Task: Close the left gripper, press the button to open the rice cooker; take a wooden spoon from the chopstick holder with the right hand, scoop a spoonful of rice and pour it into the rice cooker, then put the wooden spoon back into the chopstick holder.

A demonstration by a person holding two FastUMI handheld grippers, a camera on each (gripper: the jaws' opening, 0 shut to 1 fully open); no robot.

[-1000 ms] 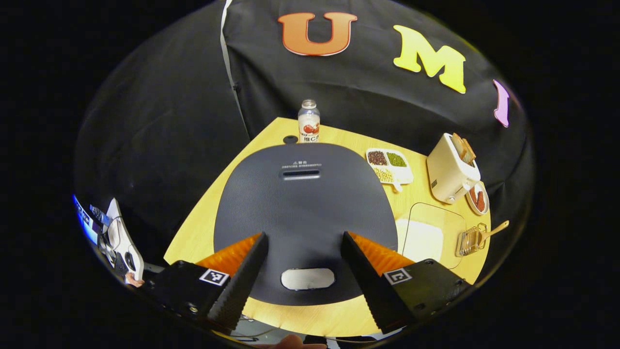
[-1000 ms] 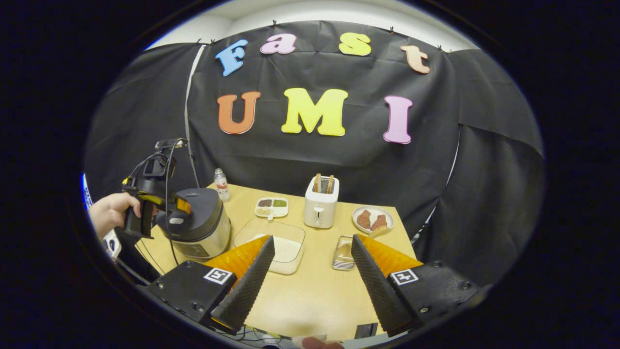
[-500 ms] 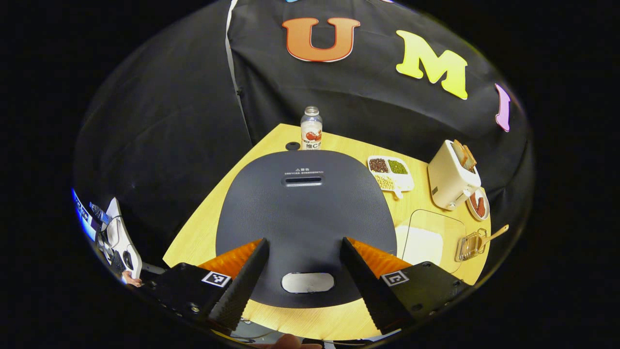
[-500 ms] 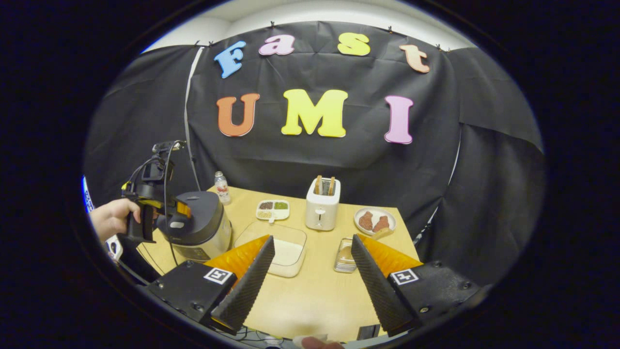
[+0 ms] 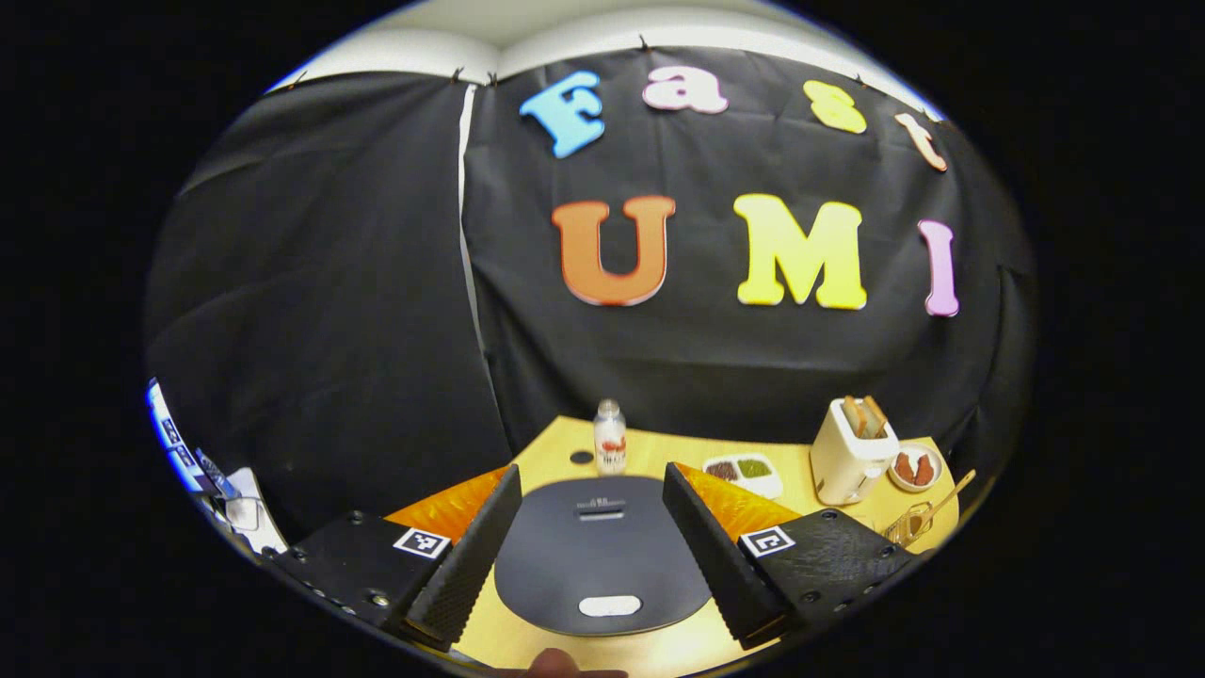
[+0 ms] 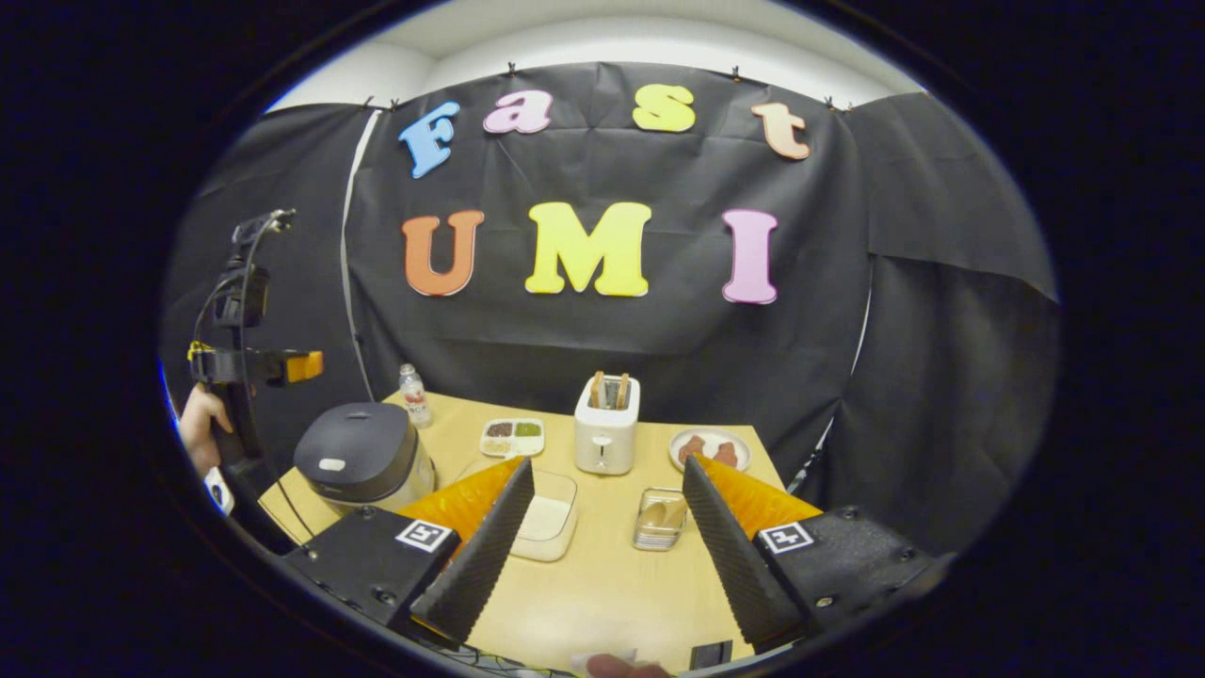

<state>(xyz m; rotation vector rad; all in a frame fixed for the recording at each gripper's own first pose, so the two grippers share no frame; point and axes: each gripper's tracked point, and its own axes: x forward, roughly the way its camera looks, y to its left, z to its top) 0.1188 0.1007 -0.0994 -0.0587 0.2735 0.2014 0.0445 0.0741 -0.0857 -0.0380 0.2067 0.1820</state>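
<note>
Left gripper view: the left gripper (image 5: 590,537) hangs above the rice cooker (image 5: 602,551), its jaws spread wide and holding nothing. The cooker's dark lid is down, and the pale oval button (image 5: 610,605) sits at the lid's near edge, between the two fingers and clear of both. Beyond the cooker, on the wooden table (image 5: 555,450), stand a small bottle (image 5: 610,436), a divided dish of beans (image 5: 742,472), a cream toaster (image 5: 845,452) with bread slices in its slots, and a plate of food (image 5: 913,468) just beside the toaster. At the far right edge, the wire chopstick holder (image 5: 906,527) carries the wooden spoon (image 5: 949,493), whose handle slants up and out of it.

Right gripper view: the right gripper (image 6: 610,527) is likewise wide open and empty, held over the near part of the table. The chopstick holder (image 6: 659,519) lies ahead, between the two fingers and well short of them, with the spoon bowl inside. A clear container of rice (image 6: 550,516) sits just left of it, partly behind the left finger. The closed rice cooker (image 6: 361,457) stands at the table's left end. Above it — raised well clear of the lid — the other gripper (image 6: 247,363) is gripped by a hand (image 6: 200,428) at the left edge.
</note>
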